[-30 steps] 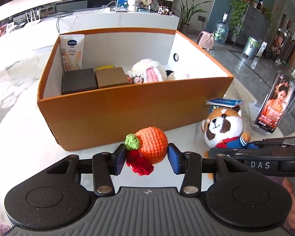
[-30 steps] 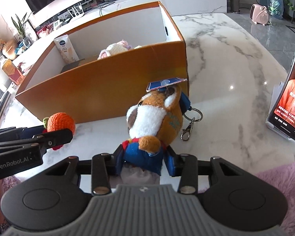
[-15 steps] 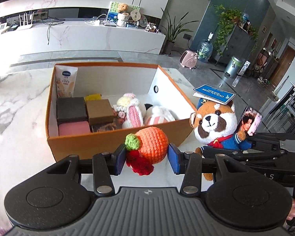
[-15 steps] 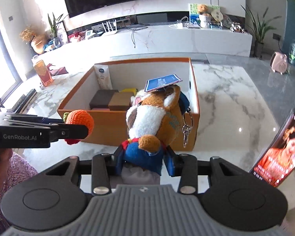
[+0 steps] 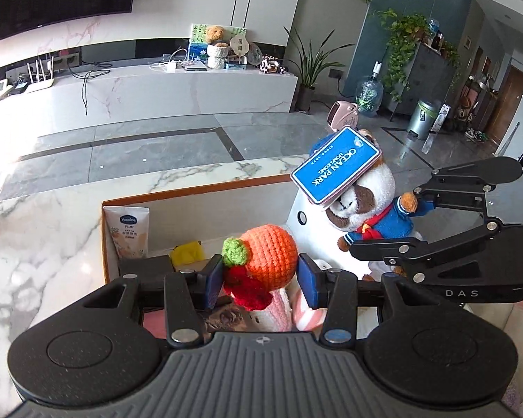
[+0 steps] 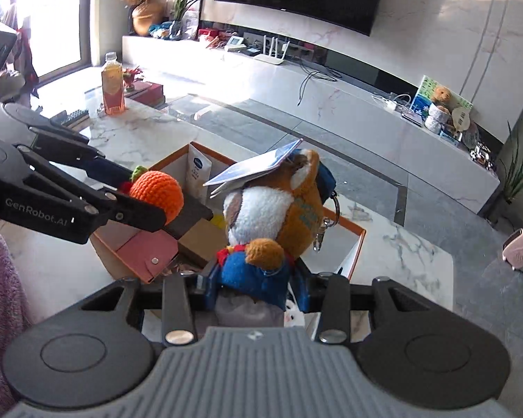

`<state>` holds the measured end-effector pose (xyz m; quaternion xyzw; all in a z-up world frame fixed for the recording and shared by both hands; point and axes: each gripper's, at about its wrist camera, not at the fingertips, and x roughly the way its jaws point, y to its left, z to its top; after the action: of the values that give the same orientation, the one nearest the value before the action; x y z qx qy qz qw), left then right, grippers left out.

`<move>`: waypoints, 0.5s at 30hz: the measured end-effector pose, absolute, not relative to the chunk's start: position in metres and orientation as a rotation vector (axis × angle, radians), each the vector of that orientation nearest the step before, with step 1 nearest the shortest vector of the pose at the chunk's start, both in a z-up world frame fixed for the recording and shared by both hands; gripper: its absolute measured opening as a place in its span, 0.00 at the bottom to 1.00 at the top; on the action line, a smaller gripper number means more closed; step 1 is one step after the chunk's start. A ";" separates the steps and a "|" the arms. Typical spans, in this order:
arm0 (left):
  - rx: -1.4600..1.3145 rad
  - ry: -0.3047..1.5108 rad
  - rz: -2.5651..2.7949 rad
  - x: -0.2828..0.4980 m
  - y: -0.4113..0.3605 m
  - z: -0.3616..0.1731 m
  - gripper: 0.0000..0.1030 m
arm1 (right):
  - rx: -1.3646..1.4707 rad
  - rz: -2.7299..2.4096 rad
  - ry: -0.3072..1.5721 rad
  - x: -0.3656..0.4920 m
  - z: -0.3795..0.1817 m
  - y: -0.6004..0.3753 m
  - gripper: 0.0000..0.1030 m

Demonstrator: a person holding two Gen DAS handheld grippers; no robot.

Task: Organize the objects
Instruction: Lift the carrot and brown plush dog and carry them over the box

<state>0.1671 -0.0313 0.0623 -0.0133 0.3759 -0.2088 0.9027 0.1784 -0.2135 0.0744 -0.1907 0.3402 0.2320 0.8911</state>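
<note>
Clamped in the left hand-held gripper (image 5: 259, 278): soft, light crochet orange (image 5: 270, 252). In the right hand-held gripper (image 6: 256, 287): squashy plush toy (image 6: 275, 216), pinched low, above the box (image 6: 355, 244).

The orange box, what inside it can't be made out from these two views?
- Left wrist view: the crocheted carrot and the left hand-held gripper cover most of the orange box; only the lotion tube and a yellow item show clearly.
- Right wrist view: the plush toy and the right hand-held gripper hide the box's near right side.
- The pink-and-white items below the carrot cannot be identified.
</note>
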 end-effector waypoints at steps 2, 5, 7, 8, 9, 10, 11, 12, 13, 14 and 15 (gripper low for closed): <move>-0.033 0.799 -0.426 0.181 -0.027 0.056 0.51 | -0.478 0.508 0.720 0.197 0.068 -0.206 0.42; -0.030 0.830 -0.410 0.198 -0.024 0.045 0.51 | -0.636 0.528 0.768 0.222 0.052 -0.192 0.42; -0.037 0.846 -0.401 0.208 -0.020 0.038 0.51 | -0.724 0.540 0.799 0.238 0.038 -0.187 0.42; -0.046 0.856 -0.400 0.213 -0.017 0.035 0.51 | -0.756 0.543 0.816 0.247 0.031 -0.186 0.42; -0.056 0.865 -0.399 0.218 -0.015 0.031 0.51 | -0.780 0.543 0.830 0.257 0.025 -0.185 0.42; -0.066 0.873 -0.399 0.222 -0.012 0.028 0.51 | -0.799 0.540 0.846 0.265 0.019 -0.183 0.42; -0.073 0.880 -0.399 0.226 -0.010 0.026 0.51 | -0.810 0.537 0.861 0.273 0.013 -0.182 0.42; -0.079 0.887 -0.399 0.230 -0.009 0.022 0.51 | -0.814 0.539 0.877 0.281 0.008 -0.181 0.42; -0.085 0.895 -0.400 0.234 -0.007 0.019 0.51 | -0.818 0.546 0.891 0.287 0.002 -0.179 0.42; -0.091 0.902 -0.403 0.238 -0.007 0.016 0.51 | -0.834 0.552 0.902 0.292 -0.004 -0.175 0.42; -0.094 0.904 -0.405 0.239 -0.007 0.014 0.51 | -0.861 0.553 0.907 0.293 -0.010 -0.171 0.42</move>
<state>0.2395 -0.0066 0.0138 -0.0448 0.4337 -0.1945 0.8787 0.2925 -0.1707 -0.0099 -0.3976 0.4191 0.2557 0.7752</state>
